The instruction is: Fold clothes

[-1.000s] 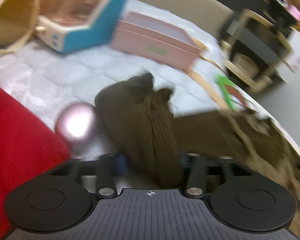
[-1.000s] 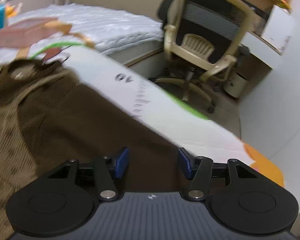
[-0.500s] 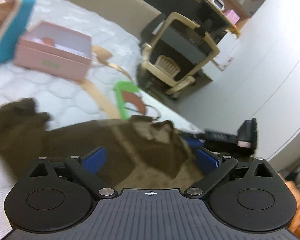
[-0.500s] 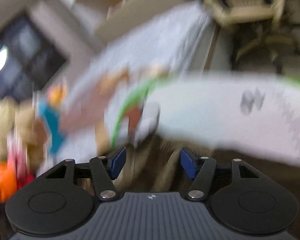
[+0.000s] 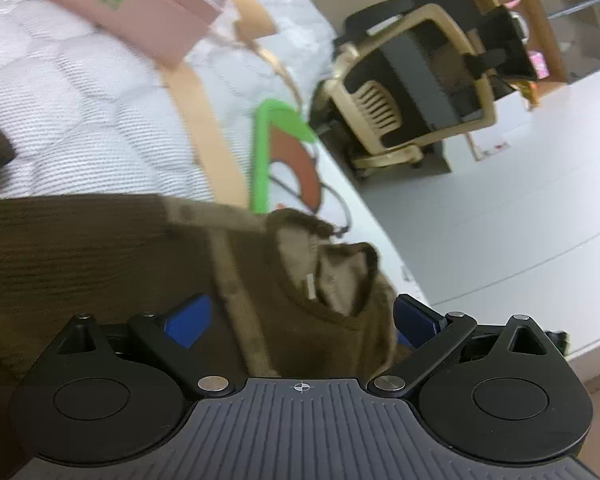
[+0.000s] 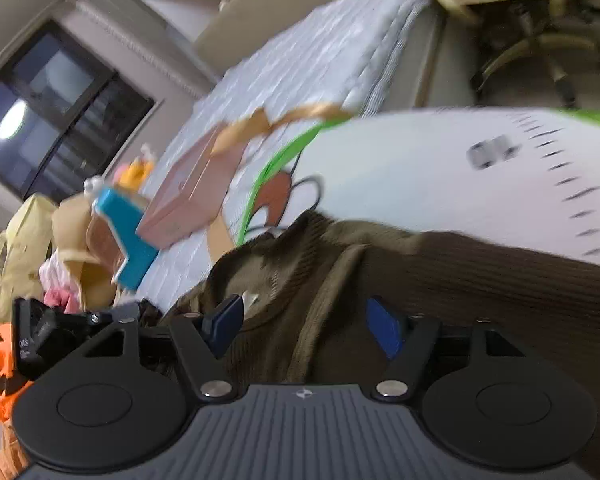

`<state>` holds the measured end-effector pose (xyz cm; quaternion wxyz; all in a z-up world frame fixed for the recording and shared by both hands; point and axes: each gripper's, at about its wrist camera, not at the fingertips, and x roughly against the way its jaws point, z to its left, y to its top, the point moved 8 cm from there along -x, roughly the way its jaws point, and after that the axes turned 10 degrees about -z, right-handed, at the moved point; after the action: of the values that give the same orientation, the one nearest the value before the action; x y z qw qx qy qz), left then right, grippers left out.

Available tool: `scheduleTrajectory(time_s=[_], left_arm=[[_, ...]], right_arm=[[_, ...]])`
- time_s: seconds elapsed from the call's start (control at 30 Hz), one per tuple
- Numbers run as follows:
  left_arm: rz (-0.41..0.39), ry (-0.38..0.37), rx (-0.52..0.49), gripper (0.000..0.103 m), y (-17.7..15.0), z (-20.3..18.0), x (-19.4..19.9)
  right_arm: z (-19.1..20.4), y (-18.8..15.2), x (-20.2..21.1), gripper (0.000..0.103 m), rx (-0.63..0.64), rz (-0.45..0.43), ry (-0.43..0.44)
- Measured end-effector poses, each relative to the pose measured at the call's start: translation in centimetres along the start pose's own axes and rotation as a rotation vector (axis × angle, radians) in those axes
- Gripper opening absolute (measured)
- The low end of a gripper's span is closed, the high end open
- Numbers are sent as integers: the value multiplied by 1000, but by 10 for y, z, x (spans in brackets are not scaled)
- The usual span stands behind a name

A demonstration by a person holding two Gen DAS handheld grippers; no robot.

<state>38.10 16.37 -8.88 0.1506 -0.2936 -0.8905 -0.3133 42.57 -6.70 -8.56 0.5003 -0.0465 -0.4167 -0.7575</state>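
A dark brown knit sweater with tan trim lies flat, partly on a white mat and partly on the quilted bed. Its collar is bunched up and shows a tan lining. My left gripper is open wide, low over the sweater, with the collar between its blue pads. In the right wrist view the same sweater fills the lower half. My right gripper is open over the shoulder seam, just right of the collar. Neither gripper holds cloth.
A pink box with tan ribbon sits on the bed behind the sweater. A blue box, bags and an orange pumpkin are further left. The mat has a green edge. An office chair stands off the bed.
My left gripper was shut on a bunched brown sleeve; it has let go, opened and swung right to the collar. My right gripper has swung left from the sweater's body to the collar.
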Motion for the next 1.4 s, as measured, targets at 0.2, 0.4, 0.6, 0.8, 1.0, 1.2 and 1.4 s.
scheduleTrajectory(time_s=[0.2,0.4,0.6,0.8,1.0,1.2,1.4], left_arm=[[-32,-12,-14,100,4,-7,5],[-10,7,16,101,7,-2,-22],[-100,17,-33,101,42,-21,-24],[-69,100,-304,101,14,-43,23],[-269,106,-667,102,-63,-79,154],[-459,241,-983,103,-146,-99,253],[-275,242,-1055,103,-224,-98,250]], right_arm=[[11,46,8,67,-16,-307,23],[3,26,22,68,51,-252,-31],[-8,16,85,70,212,-322,-119],[6,-22,142,76,557,-307,-258],[33,-85,202,84,767,-266,-230],[74,-183,217,84,864,-112,-58],[123,-273,203,84,1183,-30,20]])
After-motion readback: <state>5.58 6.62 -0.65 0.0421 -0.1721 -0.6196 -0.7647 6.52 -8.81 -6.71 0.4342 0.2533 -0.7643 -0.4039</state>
